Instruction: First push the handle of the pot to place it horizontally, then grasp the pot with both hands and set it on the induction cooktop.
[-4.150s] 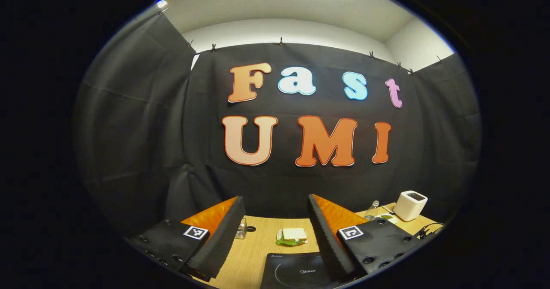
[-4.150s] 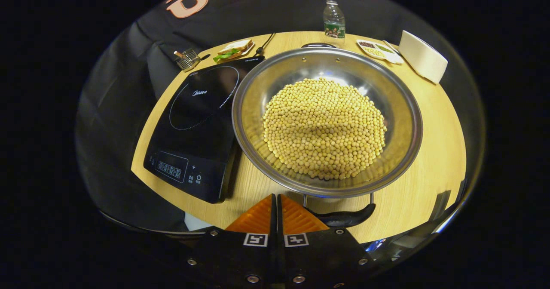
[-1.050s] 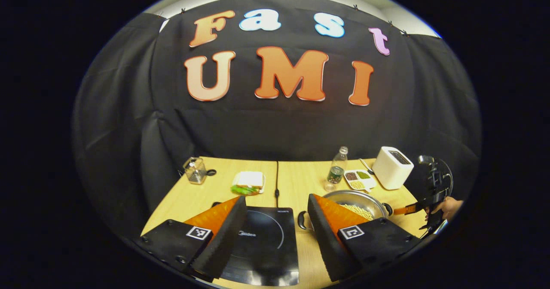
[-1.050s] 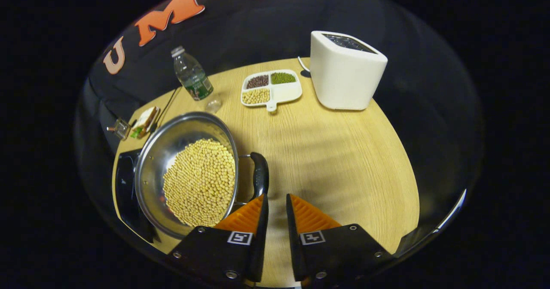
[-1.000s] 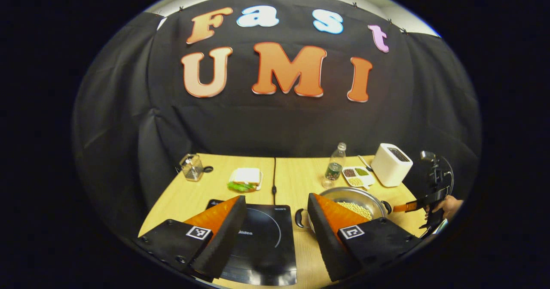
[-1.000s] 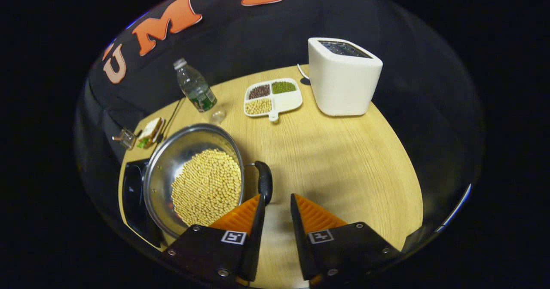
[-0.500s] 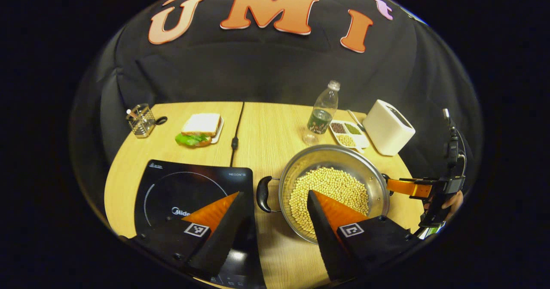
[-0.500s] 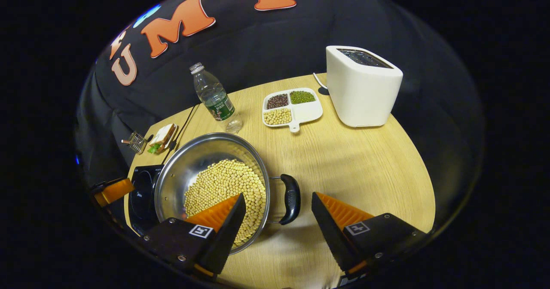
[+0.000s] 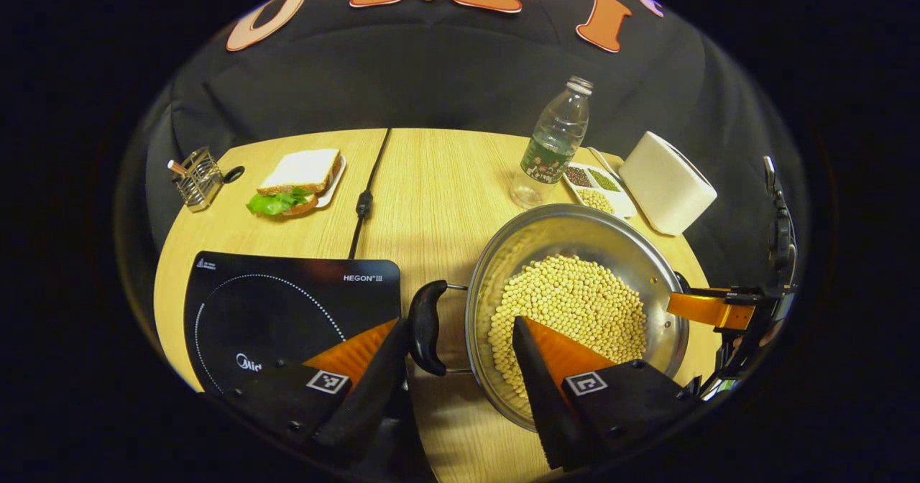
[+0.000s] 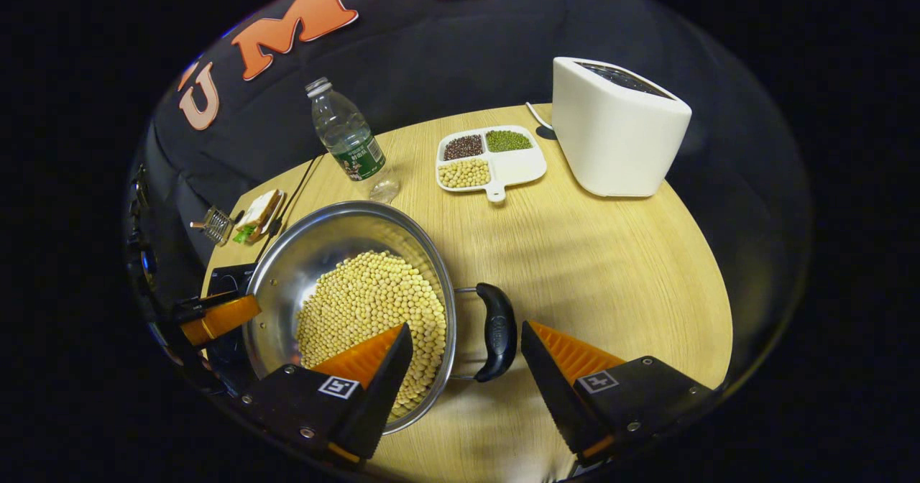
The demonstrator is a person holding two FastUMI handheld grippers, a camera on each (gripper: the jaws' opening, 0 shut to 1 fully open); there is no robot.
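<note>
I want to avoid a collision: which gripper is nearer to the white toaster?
The right gripper, open at the pot handle on the side facing the toaster. The left gripper is open at the far handle, across the pot.

"HEGON" printed on induction cooktop
</note>
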